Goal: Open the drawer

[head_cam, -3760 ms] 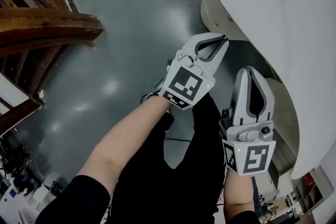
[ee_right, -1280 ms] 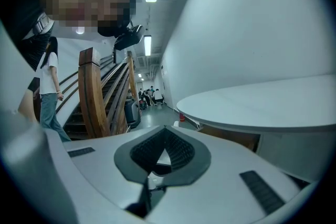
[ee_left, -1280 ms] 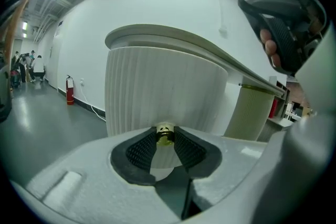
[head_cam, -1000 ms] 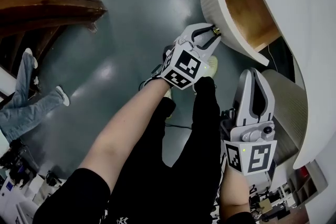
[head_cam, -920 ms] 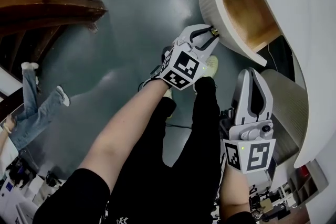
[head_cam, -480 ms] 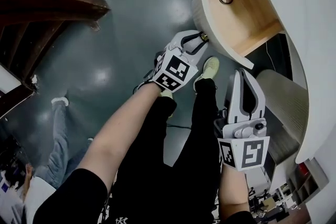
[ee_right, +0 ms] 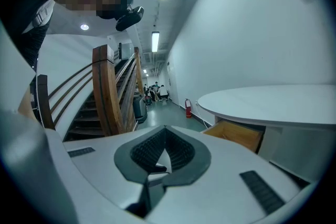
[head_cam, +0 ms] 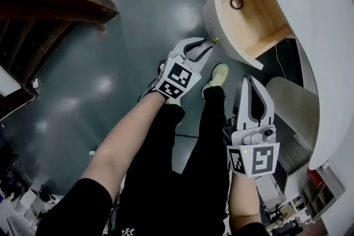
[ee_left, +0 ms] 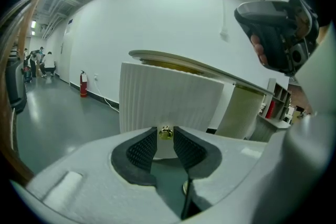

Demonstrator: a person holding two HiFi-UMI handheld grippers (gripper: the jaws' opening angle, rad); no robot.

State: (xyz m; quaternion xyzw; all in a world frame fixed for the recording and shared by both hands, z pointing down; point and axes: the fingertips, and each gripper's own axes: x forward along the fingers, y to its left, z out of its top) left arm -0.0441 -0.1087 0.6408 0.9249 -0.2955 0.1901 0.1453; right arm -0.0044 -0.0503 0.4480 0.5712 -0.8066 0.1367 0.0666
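A white curved drawer (head_cam: 213, 15) stands pulled out from under the round white table top (head_cam: 310, 19), its wooden inside showing. A small round thing (head_cam: 237, 3) lies in the drawer's back corner. My left gripper (head_cam: 207, 43) reaches to the drawer front, its jaws a little apart and closed on the small brass knob (head_cam: 215, 40). In the left gripper view the knob (ee_left: 166, 132) sits between the tips of the left gripper (ee_left: 166, 136), with the ribbed drawer front (ee_left: 168, 99) behind it. My right gripper (head_cam: 251, 79) is held lower right, shut and holding nothing.
A wooden staircase (head_cam: 50, 3) runs along the left. A ribbed white table base (head_cam: 293, 113) stands to the right of my right gripper. My legs and a pale shoe (head_cam: 218, 73) are on the grey floor (head_cam: 133, 19) below the drawer. Shelves (head_cam: 326, 185) sit at the lower right.
The drawer was shut at first and has come out of the table. Over the last second my left gripper drew back with the knob and the drawer slid further out. The right gripper drifted along.
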